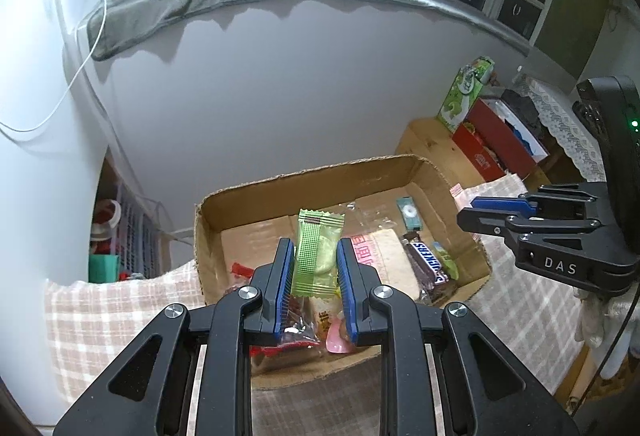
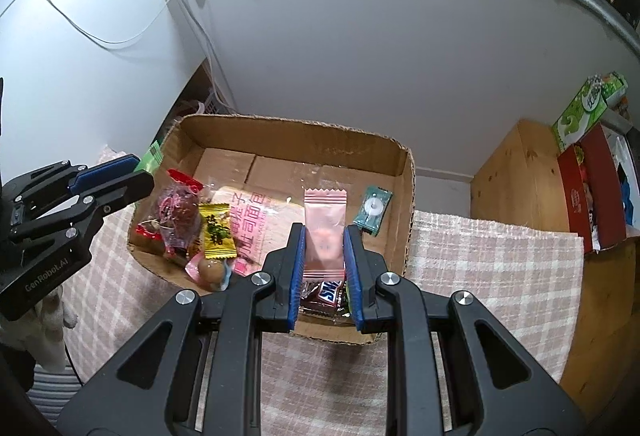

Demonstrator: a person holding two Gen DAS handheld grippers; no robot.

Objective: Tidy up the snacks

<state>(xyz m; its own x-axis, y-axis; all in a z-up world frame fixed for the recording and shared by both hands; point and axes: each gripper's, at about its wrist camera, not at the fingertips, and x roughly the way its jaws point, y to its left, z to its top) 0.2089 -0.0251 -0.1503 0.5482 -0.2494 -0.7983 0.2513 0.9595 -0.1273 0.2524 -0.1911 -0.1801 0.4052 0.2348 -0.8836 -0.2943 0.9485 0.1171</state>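
Note:
A shallow cardboard box (image 1: 304,180) (image 2: 408,192) sits on a pink checked cloth (image 2: 480,260) and holds several wrapped snacks. My left gripper (image 1: 314,256) is shut on a green snack packet (image 1: 316,252), held above the box's front. My right gripper (image 2: 324,244) is shut on a pink snack packet (image 2: 324,232), held above the box's near edge. In the box lie a Snickers bar (image 1: 428,264) (image 2: 326,294), a teal candy (image 2: 372,210), a yellow candy (image 2: 216,232), a red-wrapped sweet (image 2: 178,212) and a large pink bread packet (image 2: 260,224). Each gripper shows in the other's view, the right (image 1: 472,212) and the left (image 2: 140,172).
A wooden cabinet (image 2: 516,172) stands right of the box with a red carton (image 2: 588,188) and a green box (image 2: 588,108) on it. A white wall (image 2: 360,56) rises behind. A white appliance (image 1: 36,156) stands at the left, with a basket (image 1: 132,236) beside it.

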